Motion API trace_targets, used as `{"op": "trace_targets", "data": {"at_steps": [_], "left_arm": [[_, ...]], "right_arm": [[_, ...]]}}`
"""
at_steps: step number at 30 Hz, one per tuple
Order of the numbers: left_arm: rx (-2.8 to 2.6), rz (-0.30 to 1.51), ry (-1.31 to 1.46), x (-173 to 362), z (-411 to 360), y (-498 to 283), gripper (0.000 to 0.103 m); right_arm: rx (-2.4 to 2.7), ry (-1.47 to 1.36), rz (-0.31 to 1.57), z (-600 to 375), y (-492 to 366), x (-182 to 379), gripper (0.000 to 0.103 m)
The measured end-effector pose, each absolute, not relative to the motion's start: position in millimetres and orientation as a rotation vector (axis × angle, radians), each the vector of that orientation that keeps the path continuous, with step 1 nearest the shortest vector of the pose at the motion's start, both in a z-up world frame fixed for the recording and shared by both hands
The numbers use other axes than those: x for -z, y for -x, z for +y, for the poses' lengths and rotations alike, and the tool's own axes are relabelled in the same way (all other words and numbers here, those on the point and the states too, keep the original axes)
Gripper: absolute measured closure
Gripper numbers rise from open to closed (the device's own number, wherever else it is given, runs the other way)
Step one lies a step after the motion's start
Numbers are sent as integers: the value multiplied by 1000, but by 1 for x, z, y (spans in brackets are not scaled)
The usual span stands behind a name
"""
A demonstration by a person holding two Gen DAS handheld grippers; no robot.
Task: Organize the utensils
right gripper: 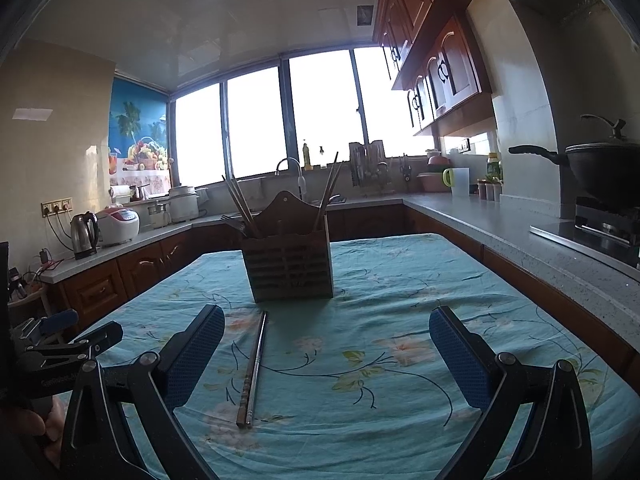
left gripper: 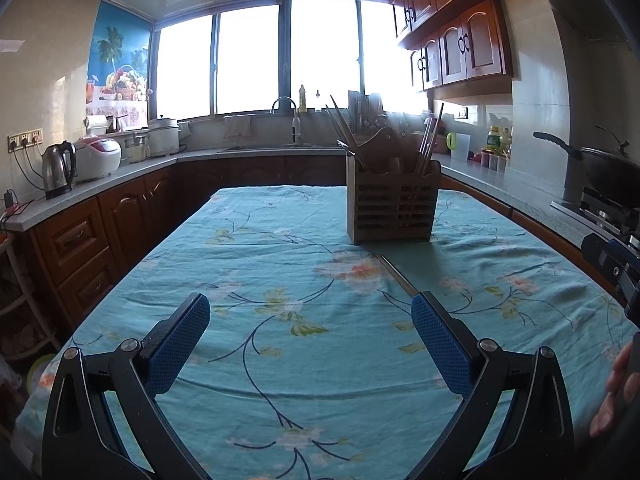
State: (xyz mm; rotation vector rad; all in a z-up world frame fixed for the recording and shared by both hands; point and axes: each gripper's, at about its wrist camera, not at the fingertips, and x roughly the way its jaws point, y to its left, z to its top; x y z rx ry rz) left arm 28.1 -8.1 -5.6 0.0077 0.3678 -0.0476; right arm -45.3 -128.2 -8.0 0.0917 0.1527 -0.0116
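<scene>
- Wooden holder (right gripper: 289, 264) ahead of right claw (right gripper: 326, 350), chopsticks (right gripper: 253, 368) lying just inside its left finger.
- Both claws spread, left claw (left gripper: 310, 334) too, pinching nothing.
- Probably next: shift left, close on chopsticks.

- The tablecloth (right gripper: 400, 320) is coloured blue-green, and pink flowers, green leaves and dark stems are printed on it.
- The utensil holder (right gripper: 289, 268) is made of brown wood, with dark slots cut across its front.
- The chopsticks (right gripper: 253, 368) on the cloth are brown and silver.
- Blue dotted pads (left gripper: 440, 344) are fitted on black gripper arms.
- The cabinets (left gripper: 460, 48) are coloured red-brown.
- The rice cooker (left gripper: 98, 158) is coloured white and pink.
</scene>
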Motion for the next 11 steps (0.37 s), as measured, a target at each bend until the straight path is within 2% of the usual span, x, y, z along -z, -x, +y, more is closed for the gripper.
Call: {"op": "trace_targets", "data": {"at_steps": [11], "left_arm": [[61,384,-2,3,-11,-33,0]], "right_arm": [[15,-104,179,-133,39,13,0]]}}
